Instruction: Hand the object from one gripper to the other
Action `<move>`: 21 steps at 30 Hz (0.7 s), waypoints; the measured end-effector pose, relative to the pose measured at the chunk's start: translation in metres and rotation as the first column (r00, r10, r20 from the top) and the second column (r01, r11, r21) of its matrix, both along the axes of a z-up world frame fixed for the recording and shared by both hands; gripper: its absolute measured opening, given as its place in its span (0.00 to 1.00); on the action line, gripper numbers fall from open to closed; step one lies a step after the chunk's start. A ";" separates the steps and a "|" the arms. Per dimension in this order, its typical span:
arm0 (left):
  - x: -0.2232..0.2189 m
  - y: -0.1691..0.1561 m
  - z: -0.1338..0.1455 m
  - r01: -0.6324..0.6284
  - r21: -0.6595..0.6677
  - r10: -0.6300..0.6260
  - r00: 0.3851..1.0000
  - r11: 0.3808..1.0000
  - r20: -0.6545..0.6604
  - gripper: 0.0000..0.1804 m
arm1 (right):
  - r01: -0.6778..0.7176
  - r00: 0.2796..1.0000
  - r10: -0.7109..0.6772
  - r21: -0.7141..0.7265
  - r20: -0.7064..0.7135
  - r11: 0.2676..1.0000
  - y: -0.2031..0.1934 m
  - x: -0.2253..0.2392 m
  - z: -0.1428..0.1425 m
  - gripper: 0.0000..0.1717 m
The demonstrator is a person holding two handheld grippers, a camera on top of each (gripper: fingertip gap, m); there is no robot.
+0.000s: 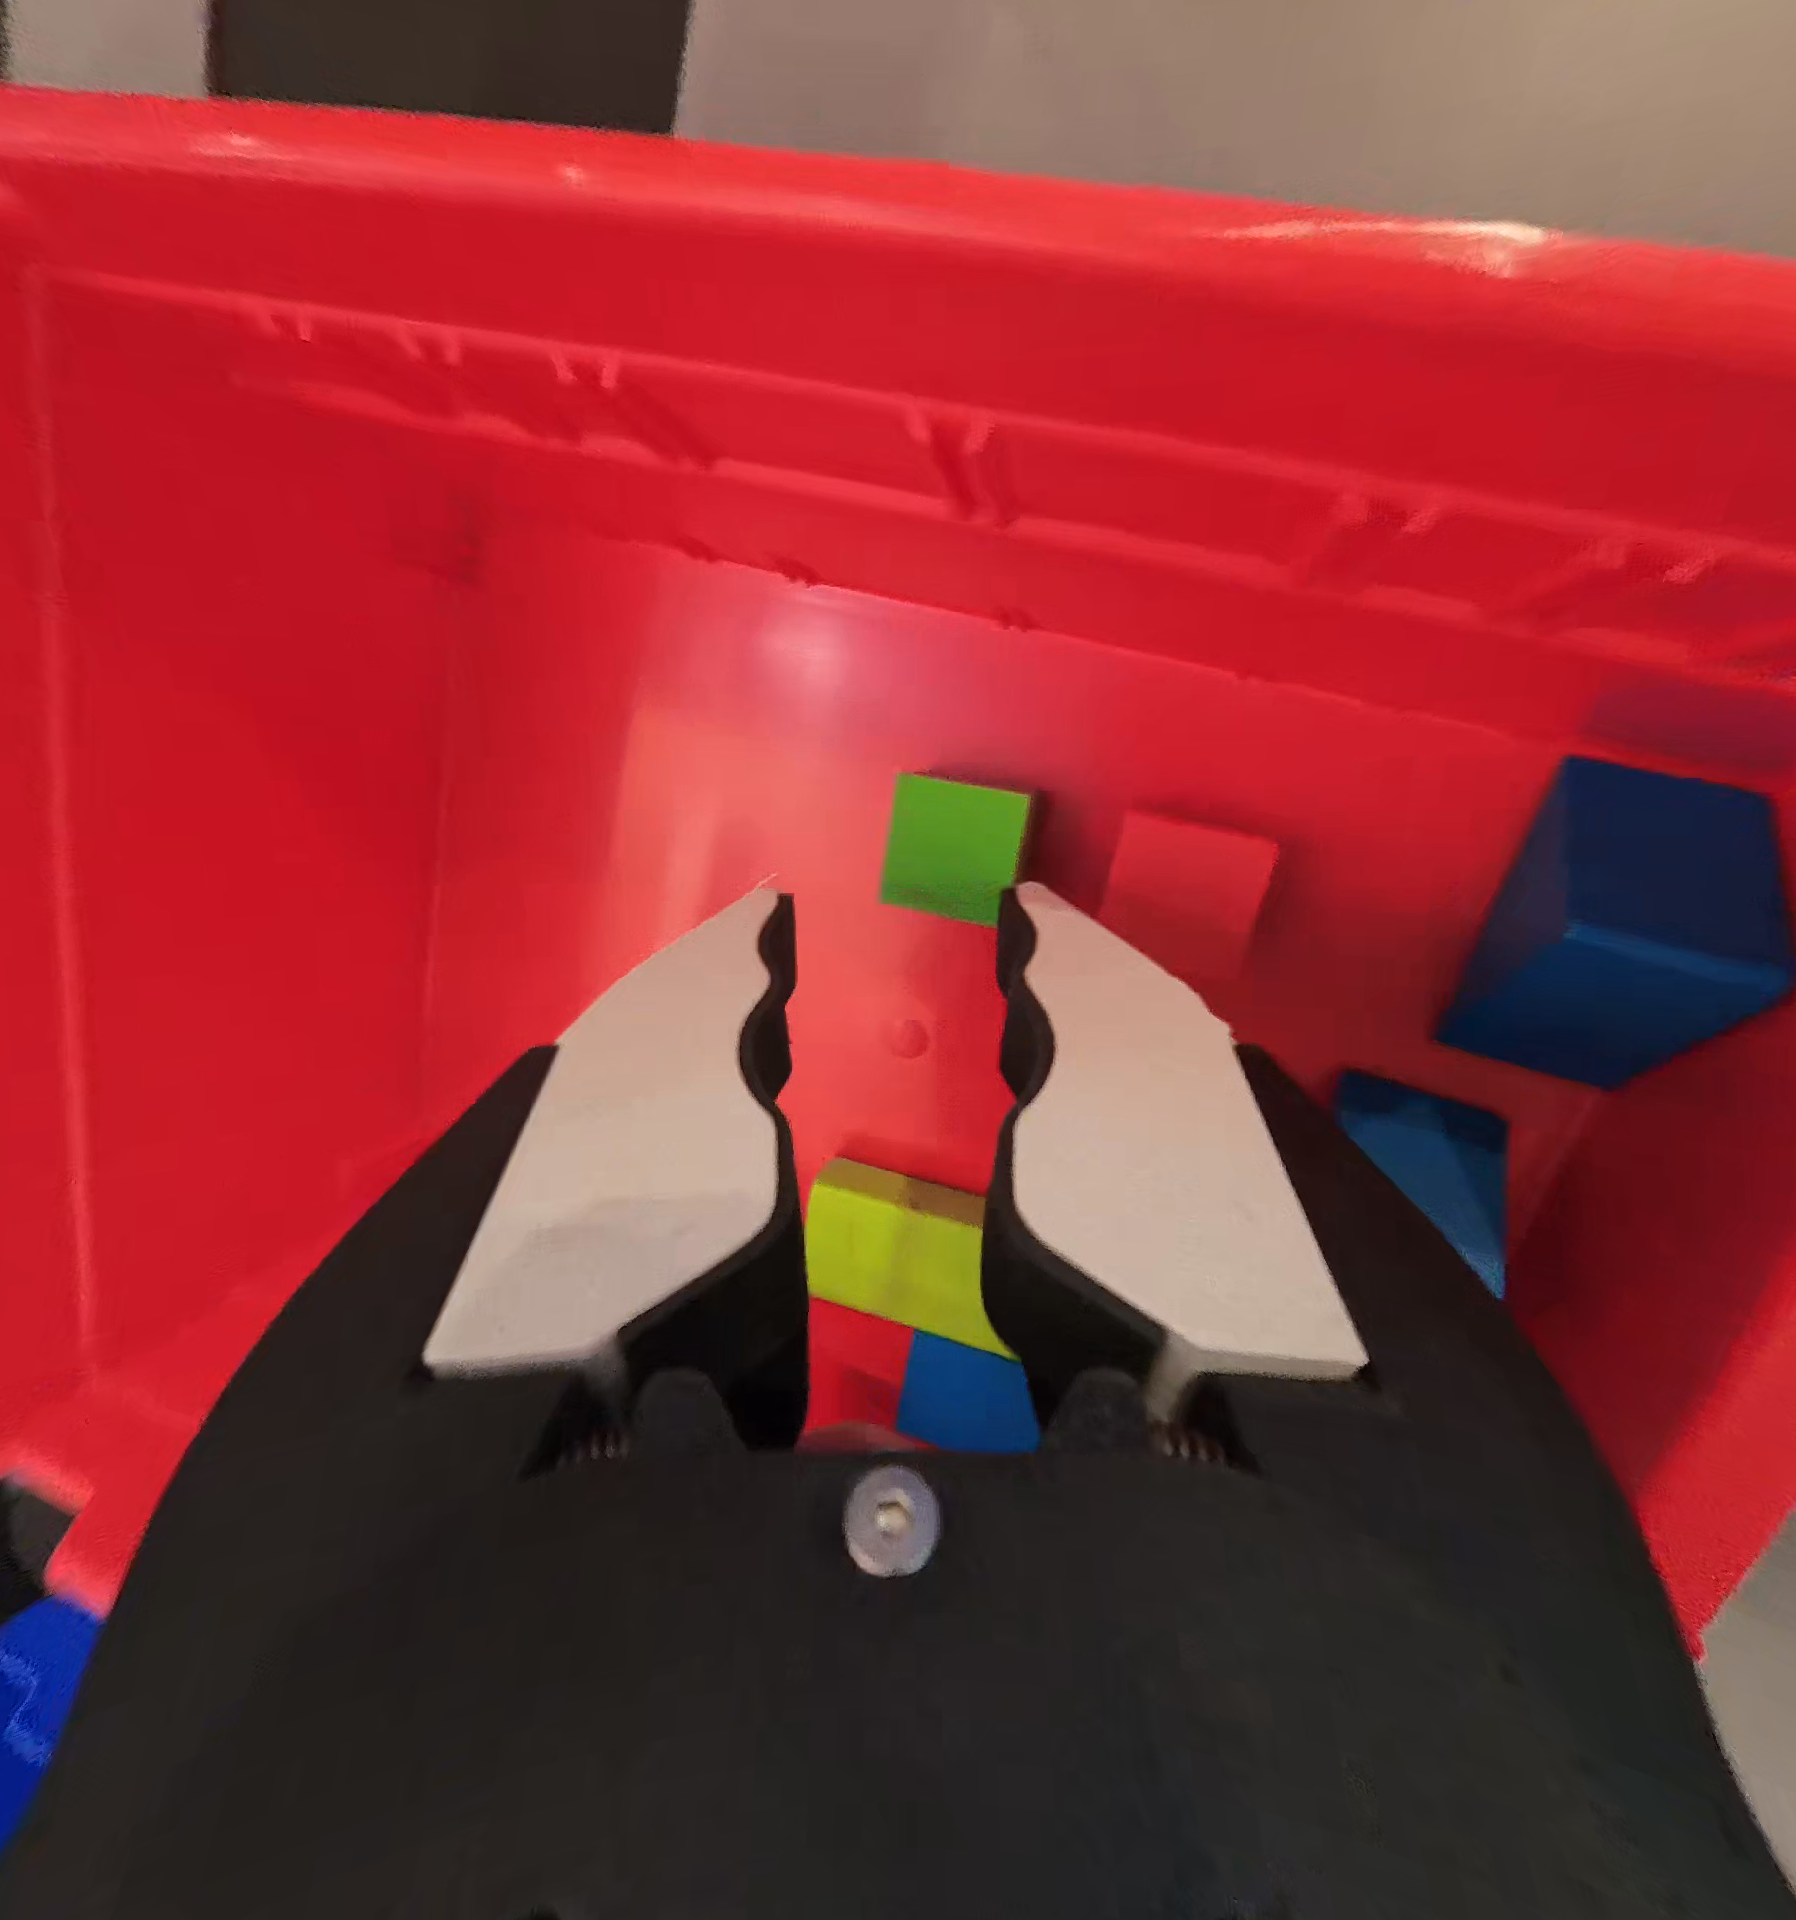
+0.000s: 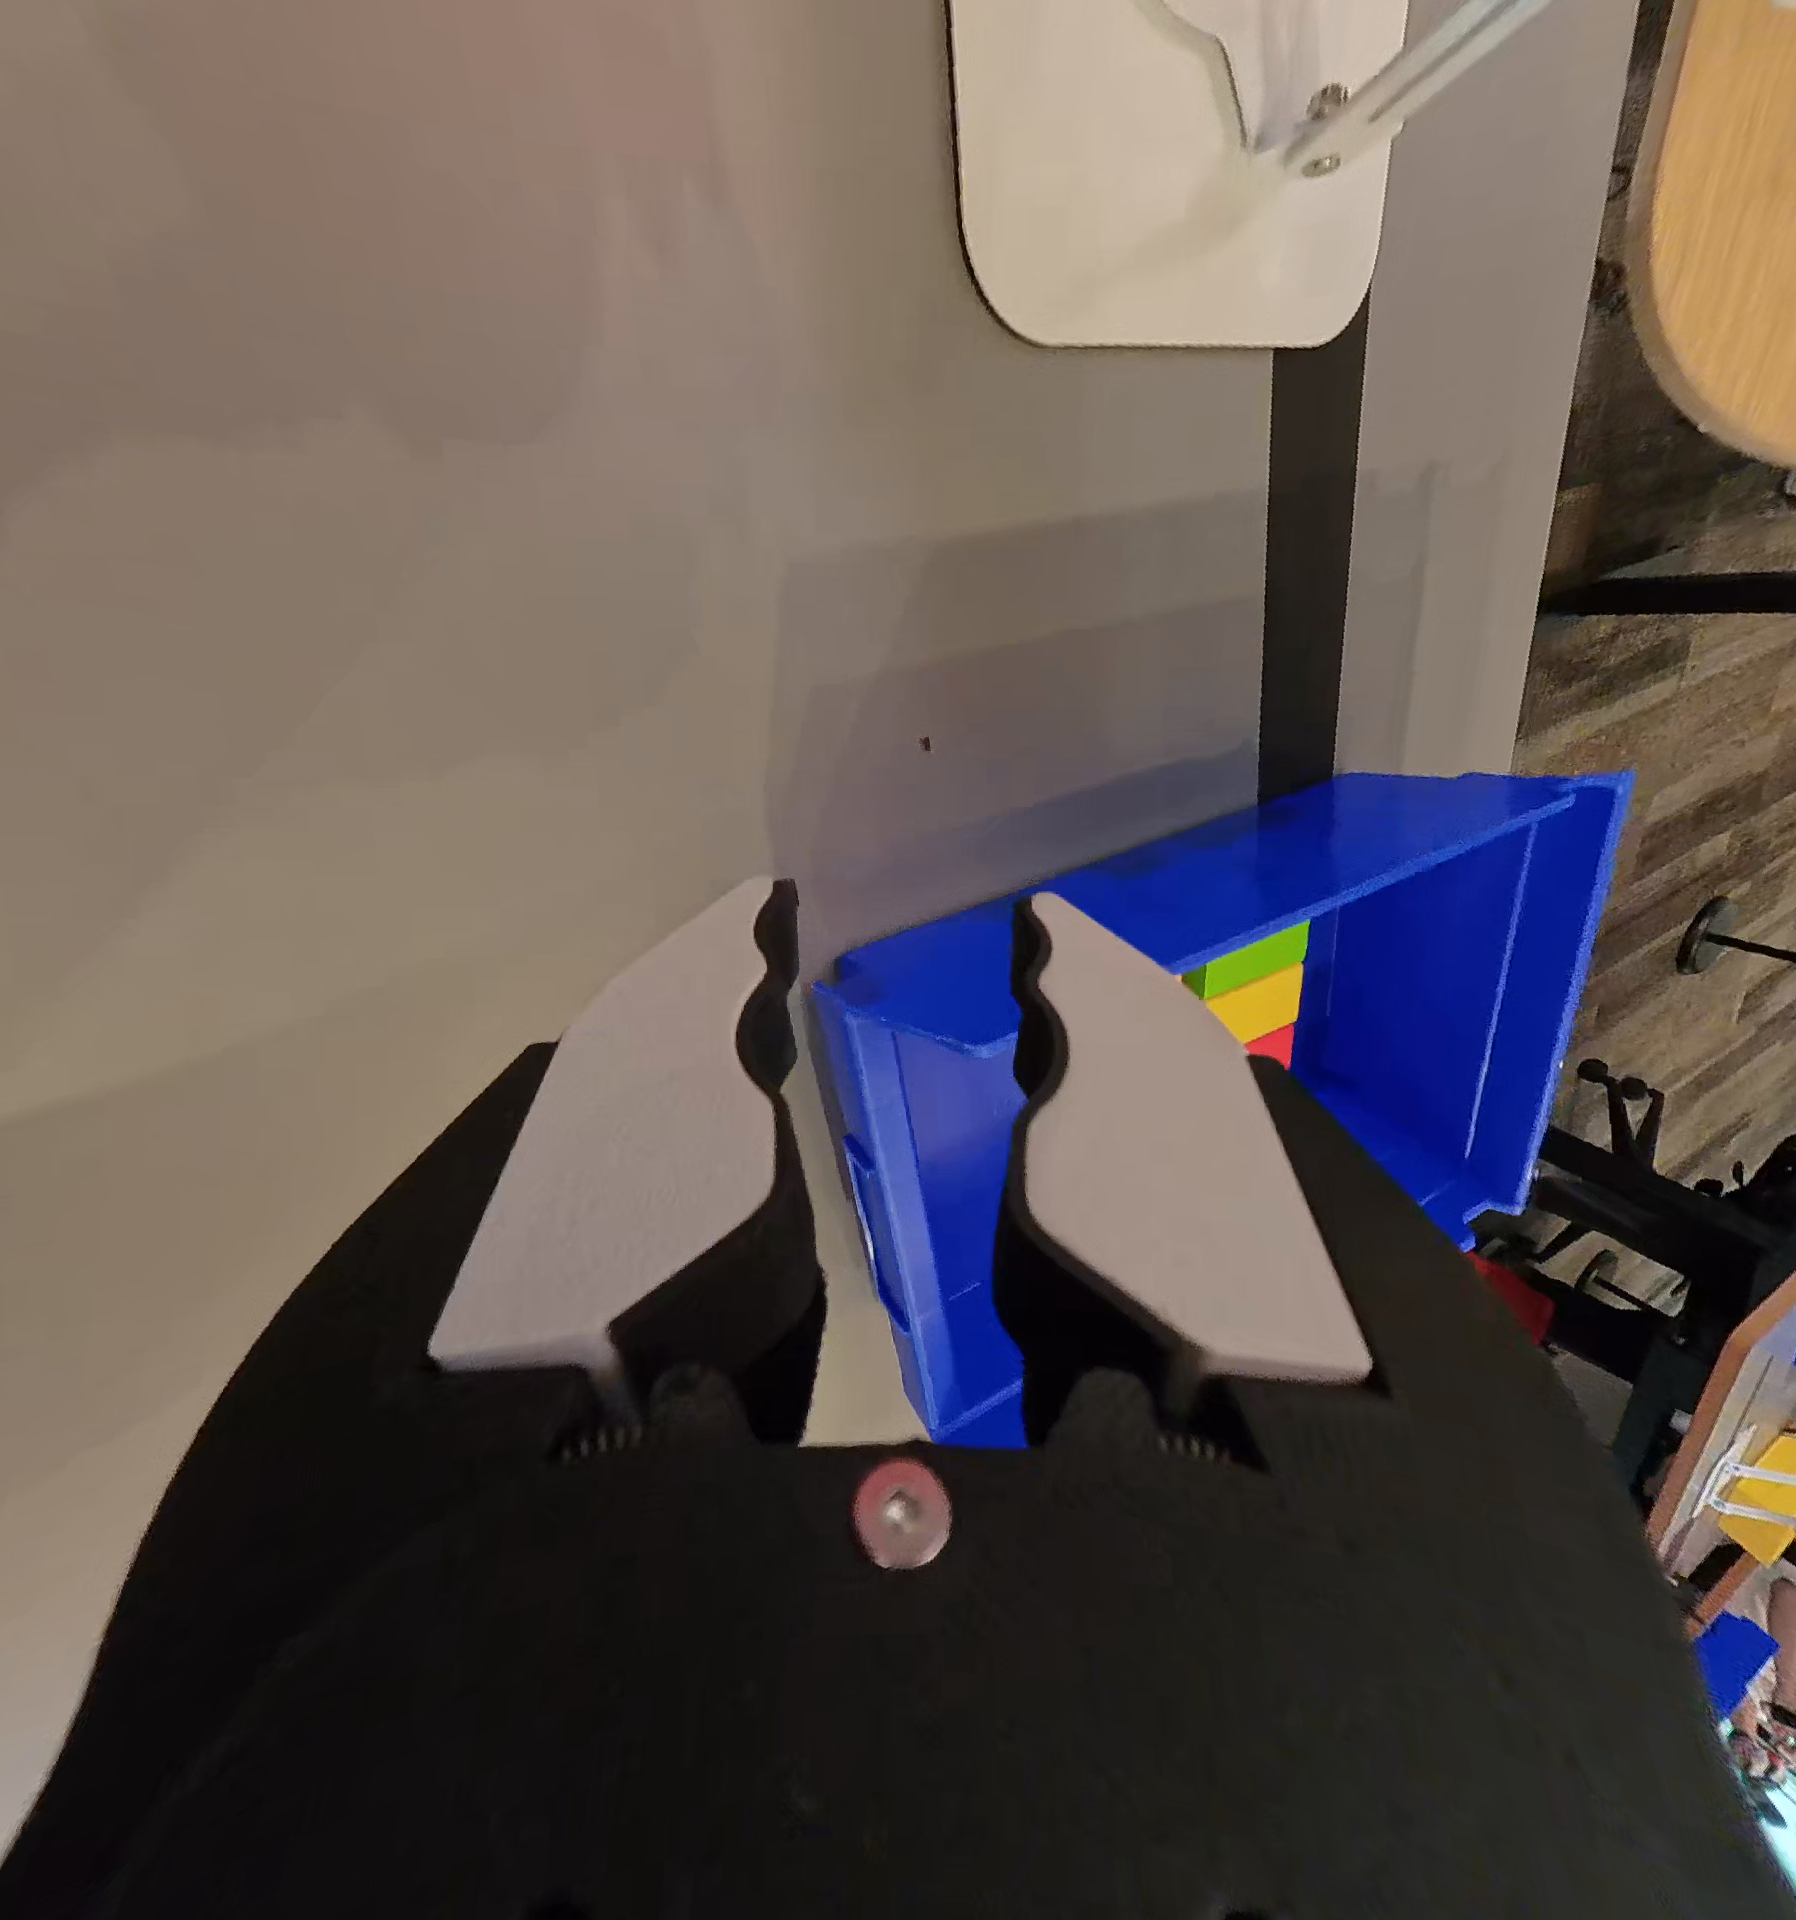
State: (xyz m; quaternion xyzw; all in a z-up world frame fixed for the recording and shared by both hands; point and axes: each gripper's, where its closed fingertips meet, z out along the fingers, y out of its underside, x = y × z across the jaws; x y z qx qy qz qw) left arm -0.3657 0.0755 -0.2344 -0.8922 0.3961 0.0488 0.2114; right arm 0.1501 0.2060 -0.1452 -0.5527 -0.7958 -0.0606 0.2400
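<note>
Red bin [image 1: 250, 727] walls fill the left view, blocks [image 1: 956, 847] lying untouched inside. Both left gripper [image 1: 896, 909] and right gripper [image 2: 904, 904] jaws are parted, empty; nothing is picked, handover unstarted.

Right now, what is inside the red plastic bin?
A green block, red block, two blue blocks, a yellow-green block. The left tool covers the rest.

Inside the bin [image 1: 354, 727], several blocks [image 1: 1621, 914] lie at centre and right of frame. In the right wrist view, stacked blocks [image 2: 1252, 997] sit inside another bin [image 2: 1445, 935], right of centre.
</note>
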 end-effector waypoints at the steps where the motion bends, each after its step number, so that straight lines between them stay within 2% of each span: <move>1: 0.003 -0.002 -0.005 0.022 -0.035 -0.022 1.000 0.999 0.008 0.21 | -0.003 1.000 0.003 -0.001 0.000 1.000 -0.001 -0.002 0.000 0.22; 7: 0.008 0.000 -0.019 0.041 -0.079 -0.039 0.999 0.996 0.030 0.15 | -0.037 0.999 0.037 0.008 -0.013 0.999 -0.005 -0.021 0.004 0.21; 10: 0.000 0.003 -0.007 -0.011 0.001 0.011 1.000 1.000 0.007 0.15 | -0.076 0.991 0.078 0.017 -0.105 0.997 -0.017 -0.046 0.018 0.21; 12: 0.006 0.005 0.021 -0.045 0.128 0.035 0.996 0.991 0.080 0.15 | -0.141 0.962 0.138 0.005 -0.235 0.990 -0.037 -0.076 0.036 0.21; 14: 0.030 0.003 0.062 -0.050 0.282 -0.006 0.981 0.958 0.194 0.15 | -0.236 0.894 0.211 -0.016 -0.394 0.972 -0.067 -0.112 0.057 0.21; 18: 0.112 -0.008 0.149 -0.019 0.558 -0.218 0.909 0.830 0.356 0.15 | -0.406 0.695 0.297 -0.017 -0.655 0.914 -0.124 -0.178 0.098 0.21; 21: 0.177 -0.020 0.187 0.033 0.669 -0.366 0.856 0.743 0.364 0.15 | -0.500 0.560 0.290 -0.037 -0.776 0.865 -0.152 -0.209 0.123 0.20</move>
